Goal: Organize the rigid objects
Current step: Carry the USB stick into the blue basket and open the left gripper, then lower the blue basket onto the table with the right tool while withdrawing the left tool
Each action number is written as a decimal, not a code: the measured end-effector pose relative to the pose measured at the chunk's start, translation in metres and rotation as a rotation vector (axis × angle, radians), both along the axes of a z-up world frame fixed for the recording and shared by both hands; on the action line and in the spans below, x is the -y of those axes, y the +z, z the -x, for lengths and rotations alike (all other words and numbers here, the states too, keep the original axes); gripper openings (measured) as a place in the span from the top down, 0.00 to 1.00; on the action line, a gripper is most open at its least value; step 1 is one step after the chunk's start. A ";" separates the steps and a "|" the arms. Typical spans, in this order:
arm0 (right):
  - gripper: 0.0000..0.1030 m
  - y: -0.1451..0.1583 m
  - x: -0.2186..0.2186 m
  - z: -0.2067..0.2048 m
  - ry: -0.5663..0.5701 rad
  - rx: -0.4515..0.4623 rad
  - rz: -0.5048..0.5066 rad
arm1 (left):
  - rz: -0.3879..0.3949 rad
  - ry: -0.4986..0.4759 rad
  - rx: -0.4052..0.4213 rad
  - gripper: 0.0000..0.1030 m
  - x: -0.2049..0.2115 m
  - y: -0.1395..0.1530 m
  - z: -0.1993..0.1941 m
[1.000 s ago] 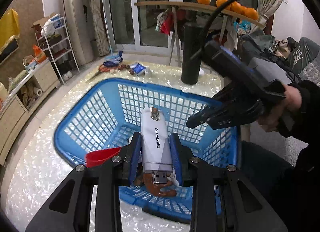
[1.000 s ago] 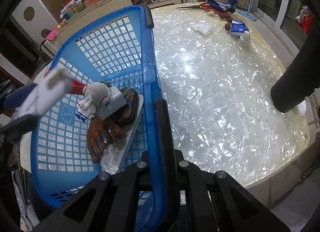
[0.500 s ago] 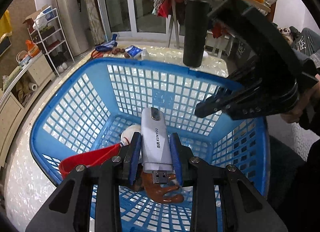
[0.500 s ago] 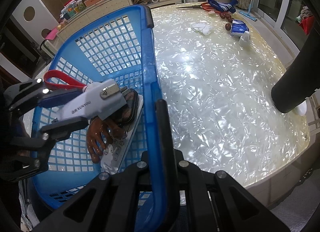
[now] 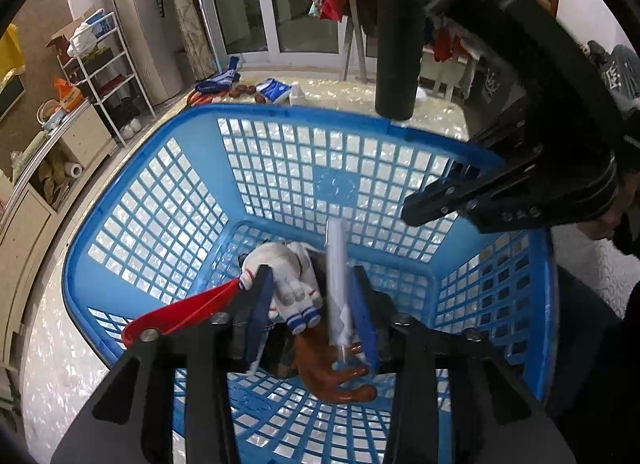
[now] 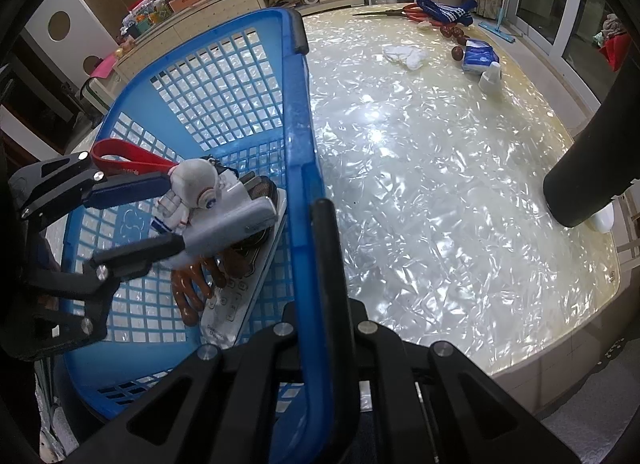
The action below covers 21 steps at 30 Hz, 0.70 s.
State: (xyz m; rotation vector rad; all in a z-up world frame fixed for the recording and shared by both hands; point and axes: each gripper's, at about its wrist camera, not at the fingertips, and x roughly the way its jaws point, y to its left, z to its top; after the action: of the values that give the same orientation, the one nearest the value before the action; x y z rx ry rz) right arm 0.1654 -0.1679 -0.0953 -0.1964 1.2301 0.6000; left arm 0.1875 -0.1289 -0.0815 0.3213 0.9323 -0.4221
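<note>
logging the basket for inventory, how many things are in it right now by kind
USB stick, dropping between the open left gripper's fingers: 1
astronaut figure with red strap: 1
white remote control: 1
brown toy hand: 1
dark mesh pouch: 1
Total in the blue basket: 5

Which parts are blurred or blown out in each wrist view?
Left wrist: the white USB stick is motion-smeared between the open left tool; basket sharp. Right wrist: specular glare on the pearly tabletop; stick soft, fisheye bending edges.
</note>
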 end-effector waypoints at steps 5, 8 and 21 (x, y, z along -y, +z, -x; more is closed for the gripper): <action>0.96 0.000 0.000 0.000 0.000 -0.001 -0.001 | 0.003 0.012 -0.001 0.37 -0.002 0.000 0.003; 0.96 0.000 0.000 0.000 0.000 -0.001 0.002 | 0.022 0.014 -0.010 0.24 -0.003 0.006 0.006; 0.96 0.001 -0.001 -0.002 -0.017 -0.003 0.020 | 0.025 0.195 0.079 0.09 -0.038 0.033 0.033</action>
State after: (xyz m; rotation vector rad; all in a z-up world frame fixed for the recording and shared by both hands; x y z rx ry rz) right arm 0.1673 -0.1664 -0.0944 -0.2022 1.2396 0.5738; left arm 0.1548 -0.0911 -0.0488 0.2202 0.8712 -0.2398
